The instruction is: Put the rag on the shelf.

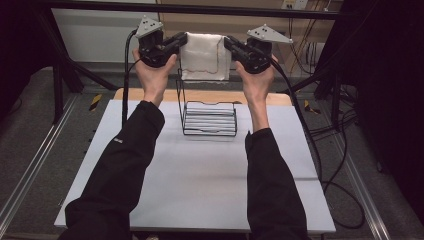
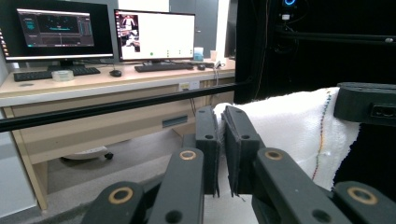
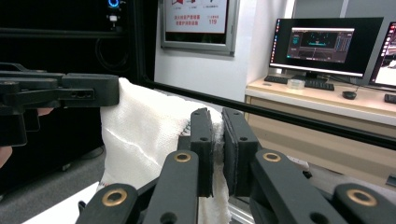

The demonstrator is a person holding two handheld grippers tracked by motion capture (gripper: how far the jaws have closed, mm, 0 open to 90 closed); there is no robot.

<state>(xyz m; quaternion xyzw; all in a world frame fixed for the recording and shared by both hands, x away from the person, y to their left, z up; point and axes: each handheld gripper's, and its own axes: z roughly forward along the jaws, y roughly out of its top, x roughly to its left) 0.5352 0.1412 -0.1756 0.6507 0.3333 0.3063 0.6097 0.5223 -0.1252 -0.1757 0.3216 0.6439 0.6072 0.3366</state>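
Black sleeves, both hands raised over white surface (image 1: 200,180). Black wire rack (image 1: 209,118) sits on surface, below and between both grippers, upright frame rising toward towel. Left hand-held gripper (image 1: 181,41) clamped tight on left top edge of white woven cloth towel with coloured stitching (image 1: 202,56). Right hand-held gripper (image 1: 228,44) pinching right top edge, same deal. Towel stretched between them, hanging down. Desk with monitors (image 2: 105,32) way beyond.
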